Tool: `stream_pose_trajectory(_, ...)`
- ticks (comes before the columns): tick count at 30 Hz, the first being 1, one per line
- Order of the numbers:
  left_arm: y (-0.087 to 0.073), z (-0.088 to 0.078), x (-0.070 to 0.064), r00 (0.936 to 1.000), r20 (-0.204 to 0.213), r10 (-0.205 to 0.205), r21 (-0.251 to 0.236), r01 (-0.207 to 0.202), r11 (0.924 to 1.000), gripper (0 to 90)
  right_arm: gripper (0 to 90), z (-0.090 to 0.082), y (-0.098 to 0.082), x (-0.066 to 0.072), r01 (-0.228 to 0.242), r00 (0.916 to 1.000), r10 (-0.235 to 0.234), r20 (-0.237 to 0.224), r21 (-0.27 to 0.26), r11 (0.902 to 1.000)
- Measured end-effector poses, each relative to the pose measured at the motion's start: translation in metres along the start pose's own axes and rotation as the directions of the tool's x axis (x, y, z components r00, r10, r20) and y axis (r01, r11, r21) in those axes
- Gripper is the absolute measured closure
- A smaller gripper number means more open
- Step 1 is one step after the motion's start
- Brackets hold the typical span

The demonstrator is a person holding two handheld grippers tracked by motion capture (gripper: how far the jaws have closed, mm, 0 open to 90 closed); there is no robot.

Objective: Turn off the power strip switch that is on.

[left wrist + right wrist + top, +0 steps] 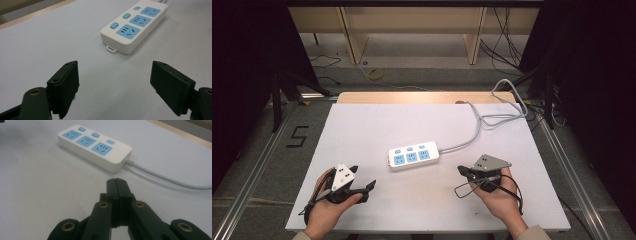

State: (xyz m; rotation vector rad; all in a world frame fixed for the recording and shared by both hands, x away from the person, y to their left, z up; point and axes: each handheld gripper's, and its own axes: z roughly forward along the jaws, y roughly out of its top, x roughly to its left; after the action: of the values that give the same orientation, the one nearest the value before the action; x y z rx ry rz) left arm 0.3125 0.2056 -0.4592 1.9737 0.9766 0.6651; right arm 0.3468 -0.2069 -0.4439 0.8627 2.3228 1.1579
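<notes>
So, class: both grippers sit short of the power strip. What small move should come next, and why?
Probably ease the left gripper forward toward the power strip. Its jaws stand wide open and already face the strip's near end, with bare table between. The right gripper is shut, so it would have to open first.

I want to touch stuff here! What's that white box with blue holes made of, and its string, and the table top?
Power strip: looks like hard plastic, smooth white shell with a soft sheen, matte blue sockets.
Cable: probably rubbery plastic, pale grey, bending in loose curves.
Table: a matte pale sheet or coating; a wood-coloured edge shows at the far side, so perhaps wood beneath.
</notes>
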Motion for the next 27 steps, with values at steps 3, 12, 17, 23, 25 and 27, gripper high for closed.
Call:
stream_pose_trajectory(3,0.000,0.000,0.000,1.0000,0.001,-0.002,0.000,0.002,1.0000,23.0,90.0,0.003,0.004,0.000,-0.001,1.0000,0.001,-0.006,0.005,1.0000)
stream_pose_trajectory(12,0.000,0.000,0.000,1.0000,-0.001,0.002,-0.001,-0.002,1.0000,23.0,90.0,0.009,0.012,-0.001,0.003,0.9999,-0.003,-0.010,0.034,0.9994)
stream_pose_trajectory(17,0.000,0.000,0.000,1.0000,-0.001,0.001,-0.001,-0.001,1.0000,23.2,90.0,0.013,0.017,-0.001,0.010,0.9999,-0.009,-0.009,0.051,0.9986)
stream_pose_trajectory(23,0.000,0.000,0.000,1.0000,0.000,-0.001,-0.002,0.001,1.0000,23.3,90.0,0.018,0.025,-0.004,0.013,0.9999,-0.013,-0.002,0.061,0.9981)
stream_pose_trajectory(25,0.000,-0.001,0.000,1.0000,0.000,-0.004,-0.002,0.004,1.0000,23.3,90.0,0.020,0.027,-0.004,0.015,0.9999,-0.015,0.000,0.063,0.9979)
stream_pose_trajectory(27,-0.001,-0.001,0.001,1.0000,0.001,-0.007,-0.004,0.007,1.0000,23.3,90.0,0.023,0.029,-0.004,0.018,0.9998,-0.018,-0.001,0.072,0.9973)
